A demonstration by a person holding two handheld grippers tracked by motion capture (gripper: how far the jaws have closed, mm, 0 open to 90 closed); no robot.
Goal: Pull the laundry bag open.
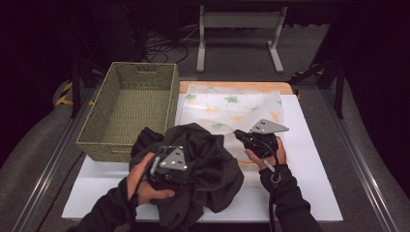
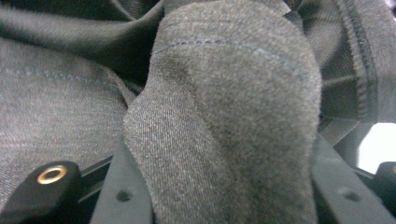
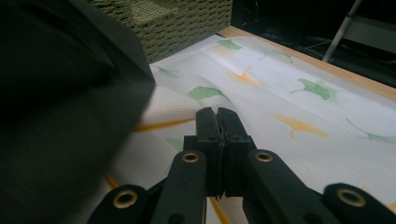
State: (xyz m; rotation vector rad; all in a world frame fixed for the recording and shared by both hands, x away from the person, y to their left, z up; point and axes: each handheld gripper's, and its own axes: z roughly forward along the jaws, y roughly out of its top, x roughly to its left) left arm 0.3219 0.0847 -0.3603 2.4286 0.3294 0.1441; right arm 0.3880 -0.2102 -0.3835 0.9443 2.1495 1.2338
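A dark grey garment (image 1: 212,159) lies crumpled on the front left of the white board, partly over a white cloth with green and yellow leaf prints (image 1: 227,104). My left gripper (image 1: 181,169) sits on the heap, and its jaws are shut on a thick fold of the grey fabric (image 2: 233,93) that fills the gap between them. My right gripper (image 1: 237,132) rests low at the cloth's near edge. Its jaws are pressed together at the tips (image 3: 217,114), where a thin fold of the leaf cloth (image 3: 303,107) meets them. The garment (image 3: 56,93) looms at the left in the right gripper view.
A woven green basket (image 1: 130,101) stands at the left rear, touching the garment's far edge. The white board (image 1: 309,159) has bare room at the right and front. A metal stand (image 1: 239,29) is on the floor beyond the table.
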